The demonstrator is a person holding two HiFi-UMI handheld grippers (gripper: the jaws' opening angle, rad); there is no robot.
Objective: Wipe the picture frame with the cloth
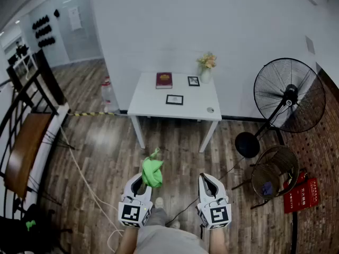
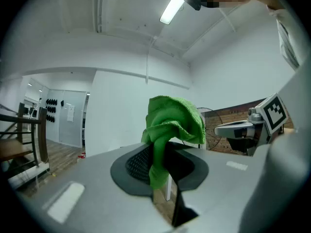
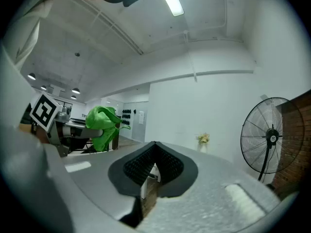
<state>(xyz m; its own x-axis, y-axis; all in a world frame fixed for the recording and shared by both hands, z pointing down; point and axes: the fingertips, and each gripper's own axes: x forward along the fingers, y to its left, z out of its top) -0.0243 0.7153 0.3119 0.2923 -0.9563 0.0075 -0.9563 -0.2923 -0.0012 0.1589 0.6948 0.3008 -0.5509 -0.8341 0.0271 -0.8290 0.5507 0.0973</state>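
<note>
Nearest the person, the left gripper (image 1: 144, 180) pinches a bunched green cloth (image 1: 152, 172) between its jaws. Beside it, the right gripper (image 1: 206, 179) is pressed together on nothing. Both are held level above the wooden floor (image 1: 175, 142). Well beyond them, a white table (image 1: 153, 106) stands against the wall; the picture frame (image 1: 174, 99) lies flat on it, with a red book (image 1: 164, 80), a second small frame (image 1: 194, 81) and a flower vase (image 1: 205, 70) behind.

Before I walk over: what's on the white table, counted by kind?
Picture frames: 2
Book: 1
Vase of flowers: 1
Small round object: 1
Total: 5
</note>
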